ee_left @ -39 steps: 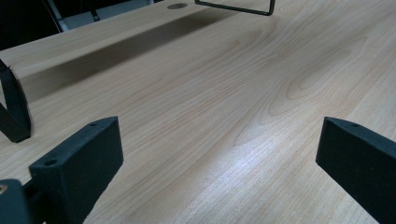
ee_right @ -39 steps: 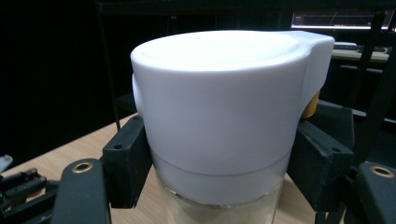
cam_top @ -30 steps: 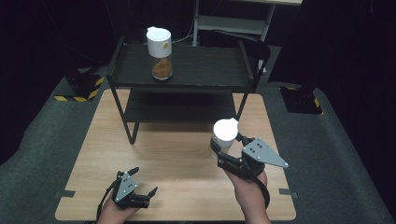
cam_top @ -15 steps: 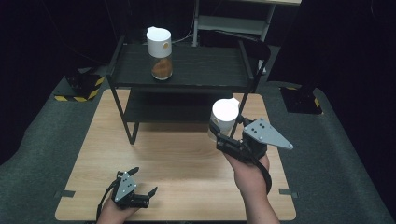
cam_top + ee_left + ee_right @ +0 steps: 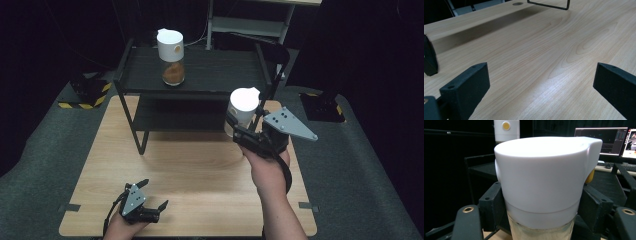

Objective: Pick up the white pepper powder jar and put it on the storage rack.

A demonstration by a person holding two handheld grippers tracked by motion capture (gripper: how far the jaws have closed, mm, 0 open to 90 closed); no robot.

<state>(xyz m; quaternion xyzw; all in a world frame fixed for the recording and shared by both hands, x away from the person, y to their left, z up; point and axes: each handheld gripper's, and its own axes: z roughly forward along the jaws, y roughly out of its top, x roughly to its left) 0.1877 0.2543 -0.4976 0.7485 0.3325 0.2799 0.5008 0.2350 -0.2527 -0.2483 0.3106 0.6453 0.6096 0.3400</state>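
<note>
We see two jars and two grippers.
The right gripper (image 5: 239, 131) pinches one white-lidded jar (image 5: 242, 111); the other jar (image 5: 170, 57) stands on the far shelf (image 5: 215, 75). The left gripper (image 5: 150, 199) is spread wide.

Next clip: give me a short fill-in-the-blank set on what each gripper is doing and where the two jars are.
1. The right gripper is shut on a jar with a ____ lid.
2. The left gripper, low over the wooden table, holds ____.
3. The other jar, with brown powder, stands on the black rack's ____ shelf.

Missing words: white; nothing; top
</note>
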